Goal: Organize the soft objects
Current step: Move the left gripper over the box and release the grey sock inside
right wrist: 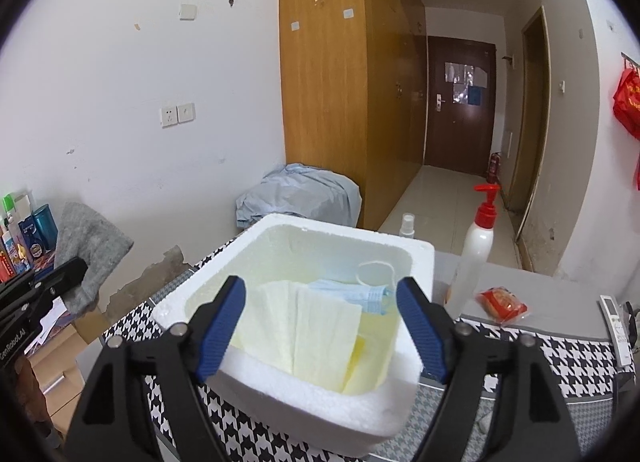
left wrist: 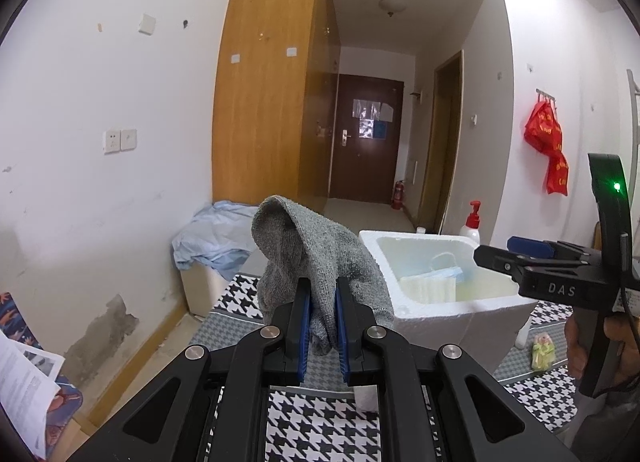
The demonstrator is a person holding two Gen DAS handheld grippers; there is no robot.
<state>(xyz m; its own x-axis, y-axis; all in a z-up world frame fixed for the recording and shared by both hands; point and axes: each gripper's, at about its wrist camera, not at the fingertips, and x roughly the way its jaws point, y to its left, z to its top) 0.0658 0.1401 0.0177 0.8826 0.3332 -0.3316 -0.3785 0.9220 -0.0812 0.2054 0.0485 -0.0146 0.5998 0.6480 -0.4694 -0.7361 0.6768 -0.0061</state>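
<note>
On houndstooth cloth (right wrist: 576, 358), foam box (right wrist: 224, 374) w/ wardrobe (right wrist: 324, 74) behind.

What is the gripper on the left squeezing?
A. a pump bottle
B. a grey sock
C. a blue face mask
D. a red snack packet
B. The left gripper has its blue pads shut on the grey sock, which hangs up in the air beside the white foam box; the face mask already lies inside that box.

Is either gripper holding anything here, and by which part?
The left gripper pinches the grey knit cloth near its lower edge. The right gripper is open, empty, above the foam box.
</note>
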